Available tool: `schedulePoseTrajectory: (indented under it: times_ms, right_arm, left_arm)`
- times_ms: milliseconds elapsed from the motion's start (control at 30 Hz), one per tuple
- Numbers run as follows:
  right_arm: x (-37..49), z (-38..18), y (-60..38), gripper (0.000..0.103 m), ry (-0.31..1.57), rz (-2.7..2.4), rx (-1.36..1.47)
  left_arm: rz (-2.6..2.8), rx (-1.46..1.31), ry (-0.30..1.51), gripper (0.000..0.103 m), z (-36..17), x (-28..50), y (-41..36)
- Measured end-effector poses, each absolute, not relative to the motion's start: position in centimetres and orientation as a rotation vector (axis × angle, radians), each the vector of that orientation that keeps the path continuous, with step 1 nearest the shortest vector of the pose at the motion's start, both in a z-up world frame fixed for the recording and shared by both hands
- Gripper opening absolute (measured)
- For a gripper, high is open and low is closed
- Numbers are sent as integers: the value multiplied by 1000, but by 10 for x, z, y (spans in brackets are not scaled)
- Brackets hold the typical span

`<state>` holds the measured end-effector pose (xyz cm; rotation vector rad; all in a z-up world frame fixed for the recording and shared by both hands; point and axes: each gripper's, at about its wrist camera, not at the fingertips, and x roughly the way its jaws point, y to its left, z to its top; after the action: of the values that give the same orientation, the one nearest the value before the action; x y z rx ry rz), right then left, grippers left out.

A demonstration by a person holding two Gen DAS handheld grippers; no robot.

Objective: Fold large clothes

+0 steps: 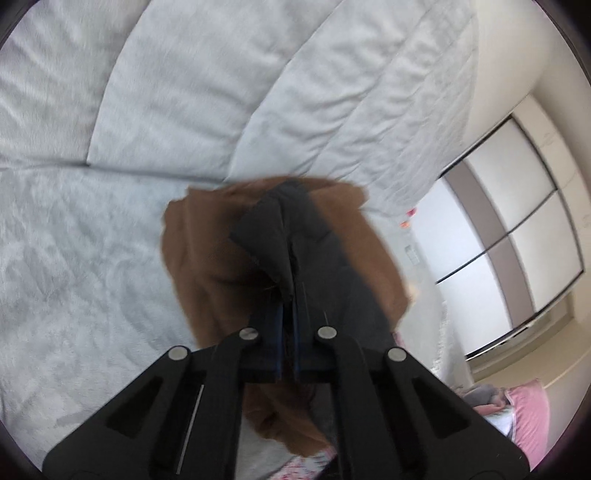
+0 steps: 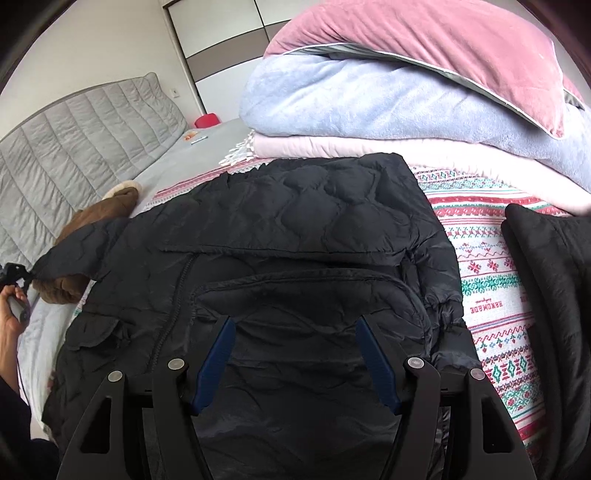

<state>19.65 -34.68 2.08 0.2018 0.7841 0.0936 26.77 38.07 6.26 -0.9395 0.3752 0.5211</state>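
Observation:
A black quilted jacket (image 2: 295,236) lies spread on the patterned bedspread (image 2: 487,295), with a brown fur hood trim (image 2: 107,210) at its left end. My left gripper (image 1: 289,291) is shut on a black corner of the jacket (image 1: 291,236) and holds it lifted, with the brown fur (image 1: 199,251) hanging behind it. It also shows at the left edge of the right wrist view (image 2: 18,277). My right gripper (image 2: 295,354) is open and empty just above the jacket's body, near a curved pocket seam.
A stack of folded blankets, pink (image 2: 443,33), light blue (image 2: 369,99) and pale pink (image 2: 369,147), sits at the back of the bed. A grey padded headboard (image 2: 74,129) stands left. Another black garment (image 2: 554,277) lies at the right. A wardrobe (image 1: 517,221) stands beyond.

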Motion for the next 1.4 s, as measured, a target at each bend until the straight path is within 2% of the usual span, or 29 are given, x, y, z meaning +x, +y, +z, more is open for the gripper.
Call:
schedulePoseTrajectory:
  times_ms: [200, 467, 733, 833, 1033, 1200, 1400]
  right_arm:
    - [193, 26, -359, 69, 759, 88, 253]
    - [197, 26, -381, 69, 755, 58, 370]
    - [202, 22, -421, 69, 741, 20, 546]
    - [202, 23, -433, 69, 725, 16, 599]
    - [202, 22, -452, 69, 711, 15, 679]
    - [205, 23, -459, 69, 724, 48, 707]
    - [207, 21, -456, 69, 751, 58, 691]
  left_arm:
    - [439, -806, 276, 4, 110, 252, 338]
    - [196, -596, 186, 4, 180, 257, 231]
    - [-149, -429, 294, 4, 211, 306, 69]
    - [-253, -329, 352, 4, 201, 319, 1]
    - [-382, -158, 569, 4, 117, 341, -106]
    - [-353, -49, 711, 4, 58, 350, -143]
    - [-355, -24, 772, 6, 45, 352, -151]
